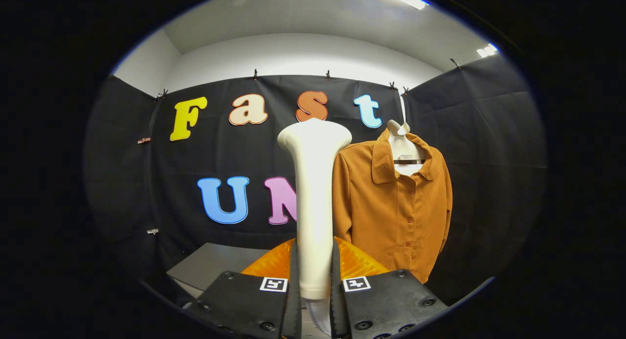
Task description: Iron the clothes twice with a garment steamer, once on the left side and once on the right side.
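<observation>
**Steamer gripped upright, shirt not yet reached**

Gripper [313, 300]: both fingers clamped on the lower handle of the steamer [314, 202], one on each side. Steamer stands upright between them, flared head at top, so it can be carried to the cloth with the head leading. Head's working face not readable from this angle.

Just beyond the fingers, behind the handle: an orange ribbed piece [354, 263], partly hidden. Cannot tell what it is. Past it, toward the left, a grey tabletop [210, 265].

Farther out, to the right of the steamer: brown shirt [396, 207], buttoned, hung on a white hanger [405, 150] against the booth wall so the front hangs flat for passes. Steamer head is apart from the cloth, still nearer than it.

Judgement: approach stage; neither left nor right pass looks begun. Nothing stands between steamer and shirt. From here the steamer covers the shirt's near sleeve edge, which may make aiming that side harder.
</observation>
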